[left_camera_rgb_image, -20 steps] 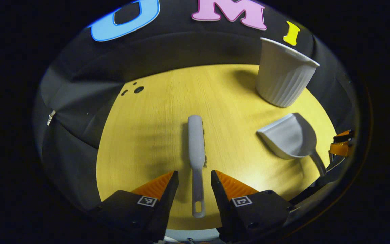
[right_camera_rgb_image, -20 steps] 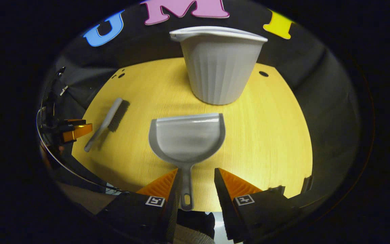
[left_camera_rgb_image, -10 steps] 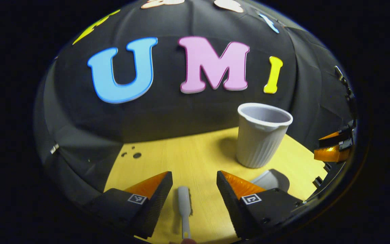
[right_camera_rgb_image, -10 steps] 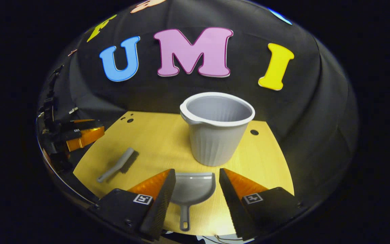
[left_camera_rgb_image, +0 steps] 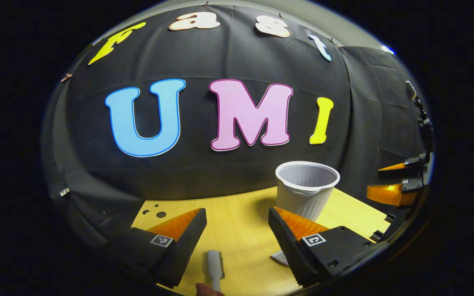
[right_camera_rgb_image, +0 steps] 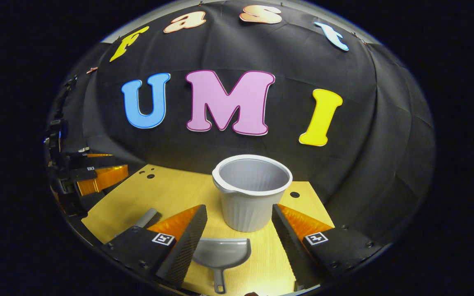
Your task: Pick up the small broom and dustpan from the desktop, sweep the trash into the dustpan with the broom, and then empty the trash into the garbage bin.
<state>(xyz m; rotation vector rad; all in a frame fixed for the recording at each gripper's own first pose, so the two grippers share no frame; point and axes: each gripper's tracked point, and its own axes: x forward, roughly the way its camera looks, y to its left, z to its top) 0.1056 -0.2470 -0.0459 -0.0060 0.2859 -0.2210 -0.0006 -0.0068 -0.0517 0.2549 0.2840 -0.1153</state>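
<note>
A grey small broom point(left_camera_rgb_image: 214, 266) lies on the yellow desktop point(left_camera_rgb_image: 245, 230), low between the fingers of my left gripper point(left_camera_rgb_image: 237, 217), which is open and not touching it. A corner of the grey dustpan point(left_camera_rgb_image: 280, 258) peeks out beside the right finger. In the right gripper view the dustpan point(right_camera_rgb_image: 220, 253) lies flat with its handle toward me, below my open right gripper point(right_camera_rgb_image: 239, 211), untouched. The grey ribbed garbage bin point(right_camera_rgb_image: 251, 193) stands upright just beyond it. The broom point(right_camera_rgb_image: 146, 218) lies to the left, partly behind a finger.
The bin point(left_camera_rgb_image: 307, 195) stands at the right back of the desktop. The right gripper point(left_camera_rgb_image: 393, 185) hovers at the far right edge; the left gripper point(right_camera_rgb_image: 97, 174) hovers at the far left. Small holes point(left_camera_rgb_image: 156, 213) mark the desktop's back corner. The black cloth wall closes the back.
Both cameras have tilted up and drawn back: broom and dustpan slid to the bottom of the views and the wall takes more room. Both grippers stayed open; nothing was grasped.
</note>
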